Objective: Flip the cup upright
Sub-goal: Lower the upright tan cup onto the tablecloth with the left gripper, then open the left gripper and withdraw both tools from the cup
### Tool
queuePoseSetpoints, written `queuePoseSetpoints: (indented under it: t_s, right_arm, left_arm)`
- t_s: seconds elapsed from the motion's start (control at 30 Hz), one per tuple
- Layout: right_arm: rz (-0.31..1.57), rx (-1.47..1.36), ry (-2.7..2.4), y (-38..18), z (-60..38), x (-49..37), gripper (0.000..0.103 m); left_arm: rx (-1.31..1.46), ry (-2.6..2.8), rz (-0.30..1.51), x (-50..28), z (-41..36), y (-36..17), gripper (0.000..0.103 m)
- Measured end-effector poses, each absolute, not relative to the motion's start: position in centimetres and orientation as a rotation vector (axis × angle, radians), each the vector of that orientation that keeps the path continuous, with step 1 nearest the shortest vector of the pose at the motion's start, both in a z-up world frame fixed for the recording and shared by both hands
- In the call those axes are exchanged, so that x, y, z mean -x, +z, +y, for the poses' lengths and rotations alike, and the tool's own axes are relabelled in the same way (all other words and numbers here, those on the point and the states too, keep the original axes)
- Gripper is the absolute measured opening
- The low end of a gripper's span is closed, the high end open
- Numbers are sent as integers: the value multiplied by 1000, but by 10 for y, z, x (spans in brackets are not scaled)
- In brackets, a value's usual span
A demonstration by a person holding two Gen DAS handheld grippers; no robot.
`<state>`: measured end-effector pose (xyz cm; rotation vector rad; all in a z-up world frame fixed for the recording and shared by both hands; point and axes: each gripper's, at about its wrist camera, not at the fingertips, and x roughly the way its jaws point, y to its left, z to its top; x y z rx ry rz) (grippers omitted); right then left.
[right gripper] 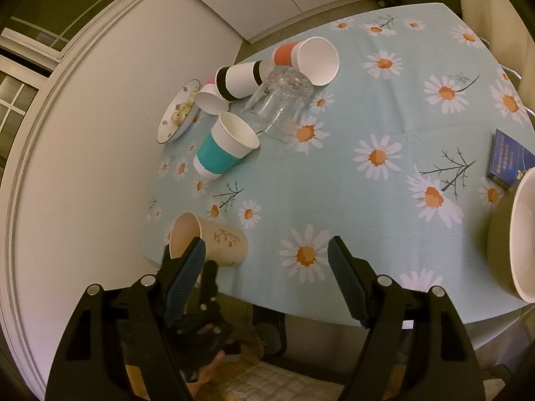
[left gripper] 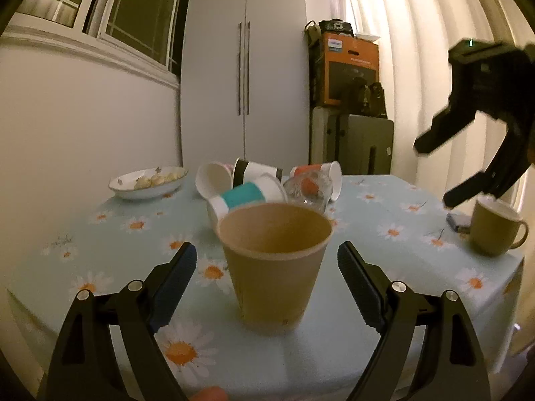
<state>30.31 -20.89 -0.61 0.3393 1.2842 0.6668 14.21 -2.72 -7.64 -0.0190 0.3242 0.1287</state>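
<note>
Your left claw (left gripper: 266,282) is sitting wide apart around the brown paper cup (left gripper: 274,264), its pads clear of the cup's sides. The cup is standing upright, mouth up, near the front edge of the daisy-cloth desk (left gripper: 384,257). Your right claw (right gripper: 265,279) is hanging spread apart above the desk, gripping nothing, near the olive mug (left gripper: 493,230).

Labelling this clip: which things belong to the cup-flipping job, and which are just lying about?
Job: brown cup, left tongs open around it.

Lying about: teal cup, black-banded cup, orange cup, pink cup, glass, plate, mug, blue box.
</note>
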Motion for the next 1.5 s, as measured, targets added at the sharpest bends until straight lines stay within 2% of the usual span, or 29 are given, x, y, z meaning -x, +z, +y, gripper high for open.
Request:
queuePoseSetpoints:
  t_s: [0.2,0.23,0.27,0.3,0.5,0.67,0.8,0.87,1.1,1.27,1.5]
  right_arm:
    - [1278,-326,667,-4,-206,-300,75]
    - [1272,-325,669,-4,-206,-300,75]
    - [1261,-329,674,-2,-206,-298,75]
    - [1253,-332,678,-2,-206,-297,75]
    - [1188,-353,727,1,-204,-277,77]
    - [1060,-372,760,14,-212,-252,81]
    - [957,-370,747,20,-221,-228,90]
    - [904,-346,725,23,-225,-214,91]
    - [718,-218,646,34,-231,-163,98]
    - [593,-77,579,39,-227,-120,98]
    - [559,17,529,30,-223,-88,98]
  left_arm:
    - [53,105,336,-130,-19,-51,85]
    - [60,102,342,-128,-18,-48,86]
    - [70,99,349,-126,-15,-44,94]
    - [83,99,355,-124,-13,-41,97]
    - [140,57,363,-110,0,-14,97]
    - [152,-26,460,-104,10,9,97]
    - [167,-69,505,-96,24,21,97]
    - [176,-71,515,-89,32,25,97]
    - [225,-91,545,-64,48,28,96]
    - [205,-100,583,-48,44,21,96]
    - [179,-93,594,-31,39,14,96]
